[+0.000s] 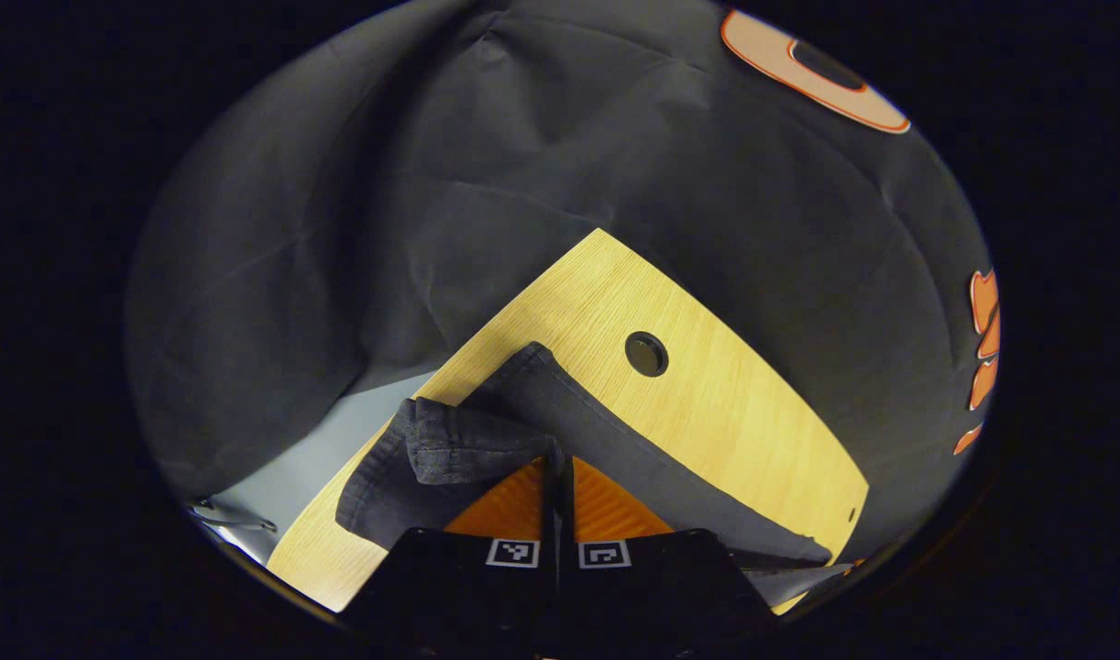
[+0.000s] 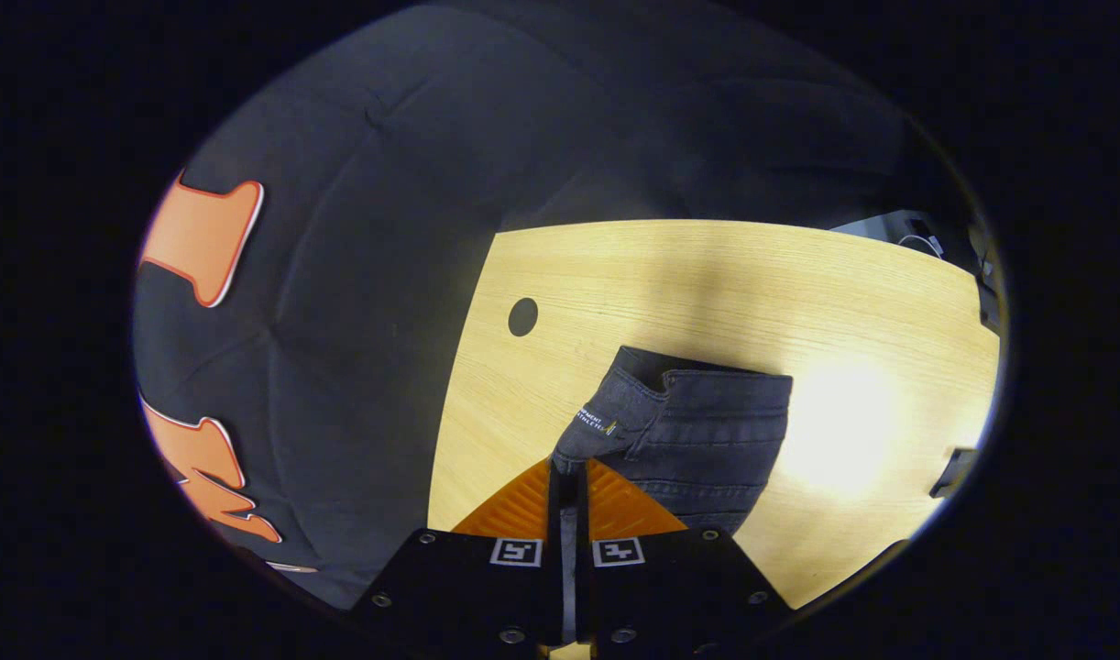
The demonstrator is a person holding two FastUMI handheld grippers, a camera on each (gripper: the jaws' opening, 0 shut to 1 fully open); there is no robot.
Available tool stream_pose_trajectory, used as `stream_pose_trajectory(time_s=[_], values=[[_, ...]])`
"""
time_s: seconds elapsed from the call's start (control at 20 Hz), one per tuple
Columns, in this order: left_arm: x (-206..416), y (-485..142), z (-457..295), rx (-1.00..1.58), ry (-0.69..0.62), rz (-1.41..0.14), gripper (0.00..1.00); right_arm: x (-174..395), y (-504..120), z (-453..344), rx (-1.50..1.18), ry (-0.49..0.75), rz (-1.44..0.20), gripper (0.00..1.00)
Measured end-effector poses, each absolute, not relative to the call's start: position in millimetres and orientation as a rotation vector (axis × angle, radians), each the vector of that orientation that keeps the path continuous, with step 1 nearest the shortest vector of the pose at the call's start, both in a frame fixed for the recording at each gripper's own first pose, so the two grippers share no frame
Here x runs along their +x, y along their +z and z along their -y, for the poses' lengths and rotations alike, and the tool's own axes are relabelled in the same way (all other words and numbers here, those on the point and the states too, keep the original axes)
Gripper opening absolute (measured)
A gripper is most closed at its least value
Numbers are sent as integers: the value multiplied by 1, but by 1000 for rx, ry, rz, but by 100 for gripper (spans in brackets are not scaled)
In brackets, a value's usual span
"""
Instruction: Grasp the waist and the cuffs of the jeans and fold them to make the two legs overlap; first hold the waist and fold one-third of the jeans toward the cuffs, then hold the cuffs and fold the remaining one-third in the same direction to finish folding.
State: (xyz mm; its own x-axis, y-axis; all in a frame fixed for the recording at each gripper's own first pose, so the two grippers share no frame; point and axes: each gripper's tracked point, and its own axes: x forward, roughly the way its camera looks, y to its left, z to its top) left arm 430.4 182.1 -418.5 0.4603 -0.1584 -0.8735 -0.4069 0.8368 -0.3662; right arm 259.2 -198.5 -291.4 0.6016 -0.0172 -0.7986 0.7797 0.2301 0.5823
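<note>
In the left gripper view our left gripper (image 1: 557, 467) has its fingers (image 1: 510, 509) drawn together on a bunched edge of the jeans (image 1: 560, 403), the dark cloth caught right at the tips with barely a slit between them. From there the denim rolls over to the left in a thick fold and runs away to the right as a long flat strip along the worktop (image 1: 725, 403), whose pale wood shows beyond it with a round hole (image 1: 646, 354) just past the cloth. A bit of grey floor (image 1: 312, 458) shows to the left of the worktop's edge. In the right gripper view our right gripper (image 2: 569, 472) likewise has its fingers (image 2: 523, 509) closed on the jeans (image 2: 707, 431), pinching a corner of the waist beside a small white tag (image 2: 597, 422). The rest of the denim spreads ahead and to the right of the tips, lying flat on the worktop (image 2: 707, 284) with seams and a pocket showing. A hole (image 2: 522, 316) sits well off to the left, and a small dark object (image 2: 952, 469) lies near the right edge.
</note>
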Motion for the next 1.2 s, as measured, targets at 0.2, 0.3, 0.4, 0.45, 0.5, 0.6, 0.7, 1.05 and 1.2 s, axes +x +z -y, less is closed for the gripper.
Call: stream_pose_trajectory(time_s=[0.2, 0.3, 0.4, 0.45, 0.5, 0.6, 0.7, 1.05, 1.2], values=[[435, -428, -177, -536, 207, -1114, 1, 278, -315, 198, 1264, -617, -816, 6], [439, -428, -177, -526, 219, -1112, 3, 279, -325, 198, 1307, -624, -838, 6], [440, -424, -175, -523, 221, -1098, 14, 283, -325, 198, 1330, -613, -841, 7], [445, -422, -179, -507, 225, -1071, 14, 284, -323, 198, 1323, -603, -836, 9], [451, -414, -180, -506, 218, -1027, 28, 286, -316, 197, 1321, -579, -818, 16], [465, -385, -179, -507, 188, -942, 58, 287, -306, 203, 1270, -555, -774, 35], [466, -361, -180, -454, 161, -893, 87, 273, -296, 208, 1189, -545, -755, 54], [453, -282, -150, -307, 71, -662, 99, 206, -316, 222, 885, -609, -830, 93], [438, -246, -134, -381, 38, -606, 99, 182, -337, 222, 853, -636, -873, 97]])
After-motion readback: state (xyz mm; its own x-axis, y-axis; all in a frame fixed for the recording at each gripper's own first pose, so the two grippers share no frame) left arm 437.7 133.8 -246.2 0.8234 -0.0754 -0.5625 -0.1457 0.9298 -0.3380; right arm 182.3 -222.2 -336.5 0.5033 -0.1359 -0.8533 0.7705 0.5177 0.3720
